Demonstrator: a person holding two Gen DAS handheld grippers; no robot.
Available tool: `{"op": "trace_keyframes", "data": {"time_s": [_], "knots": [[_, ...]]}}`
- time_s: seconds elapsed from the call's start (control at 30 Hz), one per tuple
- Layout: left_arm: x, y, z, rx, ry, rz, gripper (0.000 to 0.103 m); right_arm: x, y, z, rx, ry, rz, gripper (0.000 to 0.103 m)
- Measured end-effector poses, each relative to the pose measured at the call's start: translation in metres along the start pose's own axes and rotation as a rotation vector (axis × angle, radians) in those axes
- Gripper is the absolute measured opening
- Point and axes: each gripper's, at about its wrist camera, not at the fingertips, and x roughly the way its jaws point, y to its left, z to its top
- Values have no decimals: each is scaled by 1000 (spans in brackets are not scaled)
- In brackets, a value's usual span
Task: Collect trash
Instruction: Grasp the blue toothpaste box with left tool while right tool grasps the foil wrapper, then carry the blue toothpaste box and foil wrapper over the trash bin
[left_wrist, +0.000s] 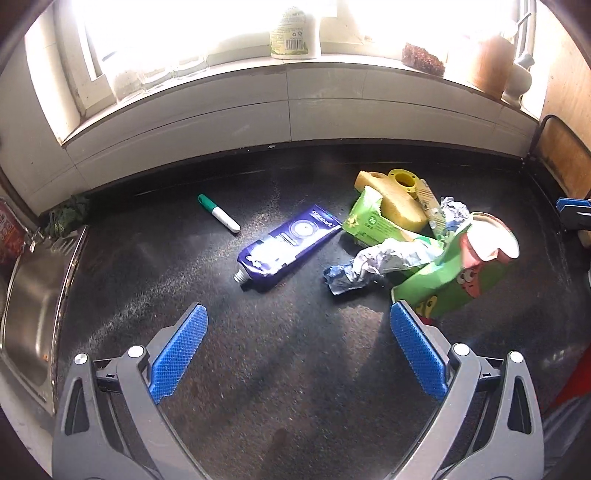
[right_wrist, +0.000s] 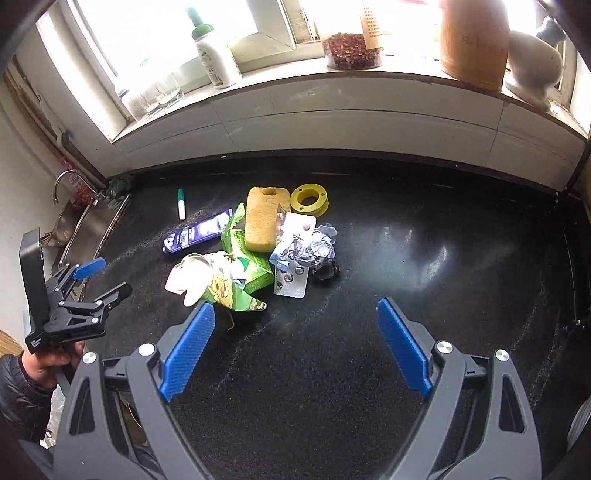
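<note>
Trash lies in a loose heap on the black speckled worktop (right_wrist: 406, 332), mid-depth, below the white tiled wall. Heap: porous yellow sponge (right_wrist: 266, 218), rectangular with a hole near its top; flat green carton (right_wrist: 247, 254), creased; crumpled foil (right_wrist: 308, 251), shiny and wadded; blister pack (right_wrist: 291, 282), flat grey with round pockets; yellow plastic spool (right_wrist: 308, 199), ring-shaped; squashed green pouch (right_wrist: 218, 291) with cartoon print and a pale torn mouth. Purple tube (left_wrist: 286, 245), glossy, uncapped threaded neck, lies just left of the heap, touching the carton in the right view. Green-capped white marker (left_wrist: 218, 213) sits apart, further left. Steel sink (left_wrist: 29, 314) at the left edge.

Left tongs (left_wrist: 299, 325): blue ribbed pads spread wide, nothing between them, hovering above bare worktop; the right pad (left_wrist: 417, 347) overlaps the pouch's corner in the picture, contact unclear. Right tongs (right_wrist: 295, 328): also spread wide, empty, above bare worktop near the heap. A hand (right_wrist: 48, 360) in a dark sleeve holds the left tongs, seen at the right view's left edge.

Sill holds a white bottle (right_wrist: 214, 55), glasses, a bowl of reddish bits, a tan jar.
</note>
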Motion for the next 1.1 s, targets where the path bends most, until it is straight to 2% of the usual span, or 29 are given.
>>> {"op": "trace_keyframes", "data": {"time_s": [0.13, 0.3, 0.4, 0.53, 0.67, 0.73, 0.8, 0.83, 0.87, 0.9, 1.0, 1.1], "knots": [[47, 17, 20, 126, 25, -25, 96, 33, -10, 14, -18, 33, -11, 87], [100, 26, 32, 246, 81, -94, 96, 82, -15, 29, -96, 98, -18, 87], [120, 26, 39, 285, 96, -142, 96, 113, -17, 34, -145, 144, -27, 86], [143, 23, 44, 322, 123, -190, 96, 147, -19, 39, -213, 204, -41, 80], [160, 20, 47, 332, 145, -226, 96, 159, -19, 46, -265, 210, -26, 76], [162, 16, 50, 329, 131, -241, 92, 160, -17, 48, -289, 207, -13, 70], [161, 13, 53, 327, 119, -243, 80, 160, -15, 50, -302, 209, 5, 52], [160, 12, 56, 325, 115, -243, 75, 159, -14, 51, -307, 208, 15, 39], [160, 11, 58, 321, 116, -240, 64, 156, -14, 51, -309, 202, 14, 38], [160, 11, 62, 313, 128, -247, 59, 153, -13, 51, -313, 192, 12, 37], [157, 6, 64, 293, 152, -239, 53, 142, -10, 51, -310, 159, 11, 36], [144, 4, 63, 238, 135, -225, 52, 126, -12, 52, -281, 120, 2, 35]]}}
